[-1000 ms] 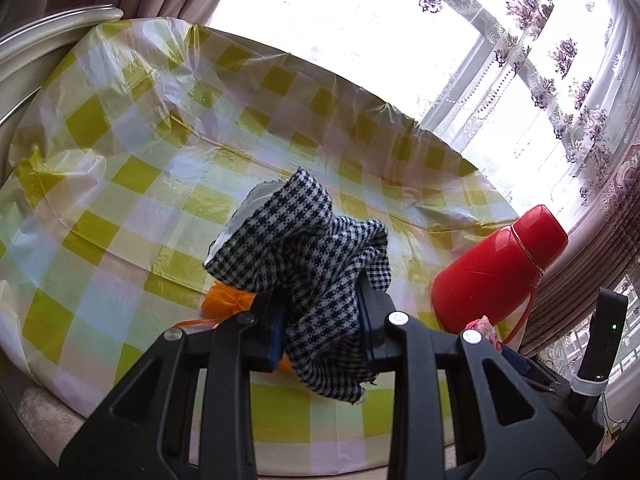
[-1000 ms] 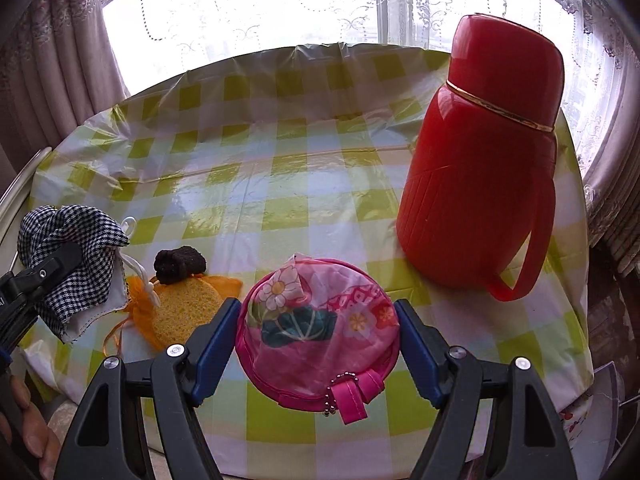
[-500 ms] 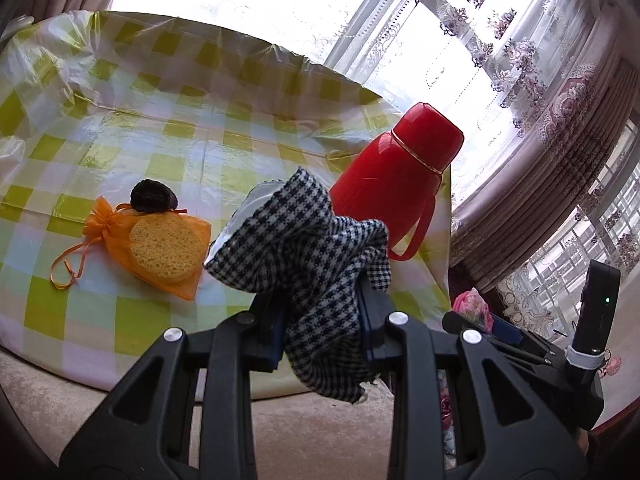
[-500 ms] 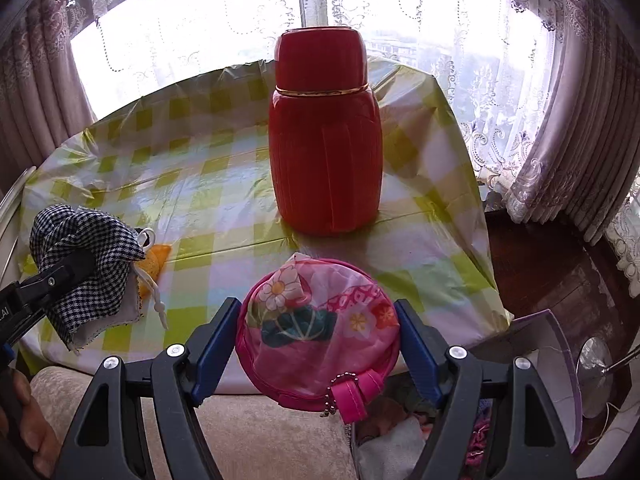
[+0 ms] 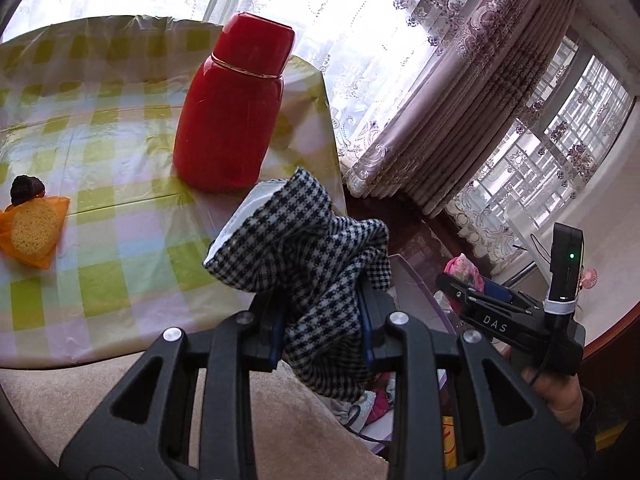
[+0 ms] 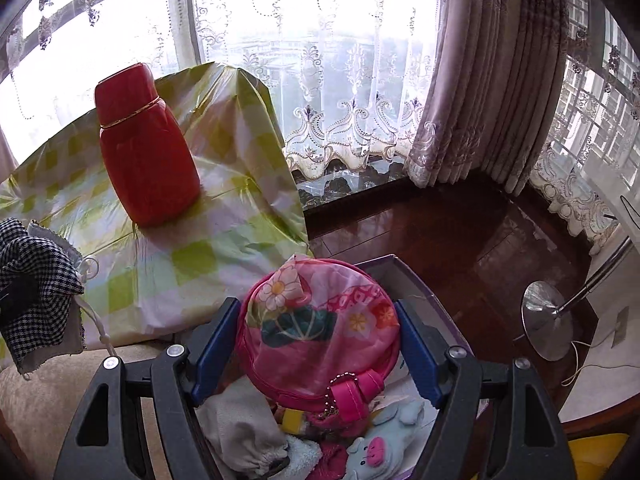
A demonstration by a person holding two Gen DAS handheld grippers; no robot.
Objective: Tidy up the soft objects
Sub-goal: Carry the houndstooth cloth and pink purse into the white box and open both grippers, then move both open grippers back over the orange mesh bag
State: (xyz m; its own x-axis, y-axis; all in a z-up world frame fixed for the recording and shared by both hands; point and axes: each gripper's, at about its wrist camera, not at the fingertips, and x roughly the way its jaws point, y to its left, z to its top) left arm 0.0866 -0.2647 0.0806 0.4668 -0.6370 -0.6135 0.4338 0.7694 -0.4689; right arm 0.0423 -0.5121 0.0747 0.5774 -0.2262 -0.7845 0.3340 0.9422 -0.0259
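Left gripper (image 5: pixel 322 326) clamping checked cloth pouch (image 5: pixel 308 248) beside counter (image 5: pixel 120 184); right gripper (image 6: pixel 316 348) gripping round pink pouch (image 6: pixel 320 320) over bin (image 6: pixel 404 276) holding soft toys.

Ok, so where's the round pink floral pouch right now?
The pink pouch is clamped in the right gripper, low in the right wrist view, off the table's right edge and above a clear bin of soft toys.
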